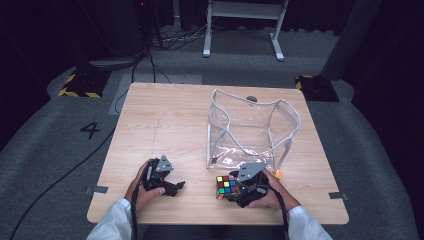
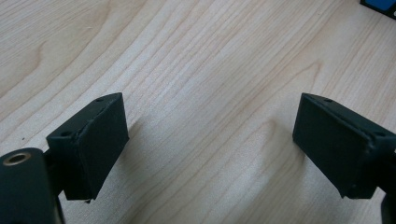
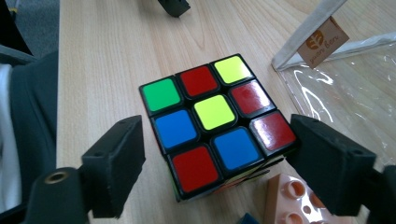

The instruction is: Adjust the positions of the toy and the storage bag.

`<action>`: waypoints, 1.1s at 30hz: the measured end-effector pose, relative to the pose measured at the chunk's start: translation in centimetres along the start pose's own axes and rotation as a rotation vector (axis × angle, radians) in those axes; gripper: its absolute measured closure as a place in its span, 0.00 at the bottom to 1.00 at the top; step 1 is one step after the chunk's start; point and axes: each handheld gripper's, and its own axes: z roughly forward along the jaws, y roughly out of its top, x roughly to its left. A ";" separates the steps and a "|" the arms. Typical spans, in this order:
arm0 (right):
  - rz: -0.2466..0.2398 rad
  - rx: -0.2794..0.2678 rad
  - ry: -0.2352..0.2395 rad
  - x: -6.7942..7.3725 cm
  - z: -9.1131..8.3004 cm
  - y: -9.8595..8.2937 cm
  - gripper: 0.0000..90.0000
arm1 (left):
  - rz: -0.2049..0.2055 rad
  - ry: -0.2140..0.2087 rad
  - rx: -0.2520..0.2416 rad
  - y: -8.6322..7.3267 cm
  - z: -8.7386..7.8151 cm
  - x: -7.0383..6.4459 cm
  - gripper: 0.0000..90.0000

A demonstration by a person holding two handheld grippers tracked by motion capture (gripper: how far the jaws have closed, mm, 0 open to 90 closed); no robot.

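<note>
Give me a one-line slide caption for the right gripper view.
Open right gripper straddles a scrambled puzzle cube on the wooden table, beside a clear plastic bag.

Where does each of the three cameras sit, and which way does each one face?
High view: above the person's side, facing forward and down on the table; forearms, both hands show.
Left gripper view: rides the left claw, facing bare wood between open jaws.
Right gripper view: rides the right claw, facing the puzzle cube between its jaws.
Shared: high and right gripper views both show the cube and clear bag.
</note>
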 end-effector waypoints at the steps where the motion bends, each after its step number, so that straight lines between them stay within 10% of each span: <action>1: -0.003 0.001 -0.002 -0.1 0.1 0.0 0.21 | -0.001 0.001 -0.001 0.0 0.0 0.0 0.12; 20: -0.005 0.010 0.020 -0.3 1.3 0.0 0.38 | 0.006 -0.011 -0.001 0.0 0.0 -0.2 0.12; 33: 0.057 -0.031 -0.020 -0.2 -1.2 -0.3 0.38 | 0.008 -0.013 -0.002 0.0 0.1 -0.2 0.12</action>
